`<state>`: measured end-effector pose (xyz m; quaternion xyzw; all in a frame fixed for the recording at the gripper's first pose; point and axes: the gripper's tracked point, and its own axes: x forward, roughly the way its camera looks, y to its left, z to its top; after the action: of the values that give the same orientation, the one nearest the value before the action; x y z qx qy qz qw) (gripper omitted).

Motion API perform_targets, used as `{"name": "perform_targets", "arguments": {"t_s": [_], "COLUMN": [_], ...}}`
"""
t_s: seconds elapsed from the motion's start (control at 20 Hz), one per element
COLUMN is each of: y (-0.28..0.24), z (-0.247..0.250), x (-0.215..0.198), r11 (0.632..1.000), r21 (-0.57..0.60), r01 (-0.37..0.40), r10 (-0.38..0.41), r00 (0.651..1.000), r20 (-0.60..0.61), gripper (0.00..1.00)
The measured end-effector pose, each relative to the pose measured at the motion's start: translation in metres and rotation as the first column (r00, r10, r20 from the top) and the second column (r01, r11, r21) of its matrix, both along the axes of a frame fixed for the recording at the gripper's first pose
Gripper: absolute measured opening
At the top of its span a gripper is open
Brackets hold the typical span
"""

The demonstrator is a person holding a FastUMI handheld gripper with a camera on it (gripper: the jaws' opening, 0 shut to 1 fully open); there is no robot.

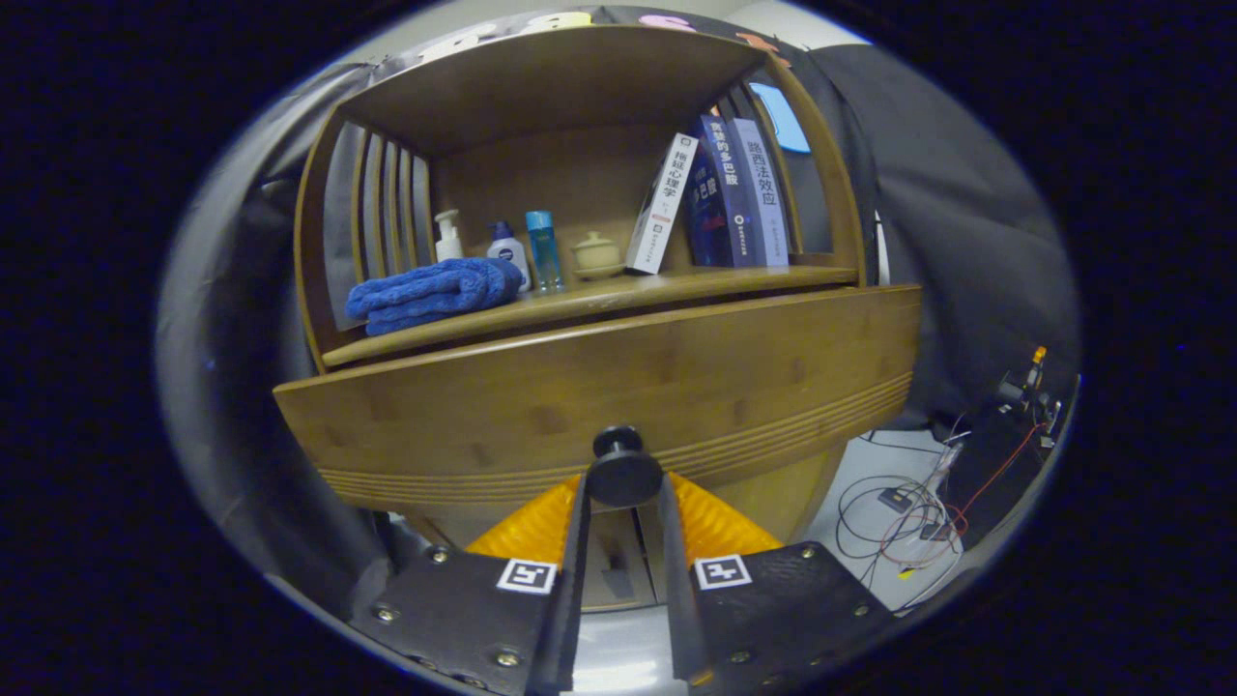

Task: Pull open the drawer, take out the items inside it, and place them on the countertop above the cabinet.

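A wooden drawer front [599, 382] with grooved lines along its lower edge fills the space just ahead of my fingers. Its round black knob [623, 462] sits between my two fingertips, and my gripper [623, 488] is shut on it, one finger on each side. Above the drawer front runs the cabinet's wooden countertop [696, 280]. The drawer's inside is hidden behind its front panel, so I cannot see any items in it.
On the countertop lie a folded blue towel [430, 290], a white pump bottle [447, 237], two small bottles [543, 249], a lidded cup [596, 253] and several leaning books [720, 193]. Cables [908, 512] and electronics lie on the floor at the right.
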<state>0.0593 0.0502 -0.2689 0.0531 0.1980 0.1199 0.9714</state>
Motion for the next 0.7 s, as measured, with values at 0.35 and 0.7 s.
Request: {"name": "perform_targets", "arguments": {"t_s": [0.35, 0.7], "y": [-0.026, -0.040], "z": [0.033, 0.031], "x": [-0.047, -0.040], "r11": [0.993, 0.982], "r21": [-0.033, -0.077], "r01": [0.117, 0.172], "r10": [-0.114, -0.168], "r00": [0.991, 0.984], "r20": [0.071, 0.056], "gripper": [0.01, 0.01]}}
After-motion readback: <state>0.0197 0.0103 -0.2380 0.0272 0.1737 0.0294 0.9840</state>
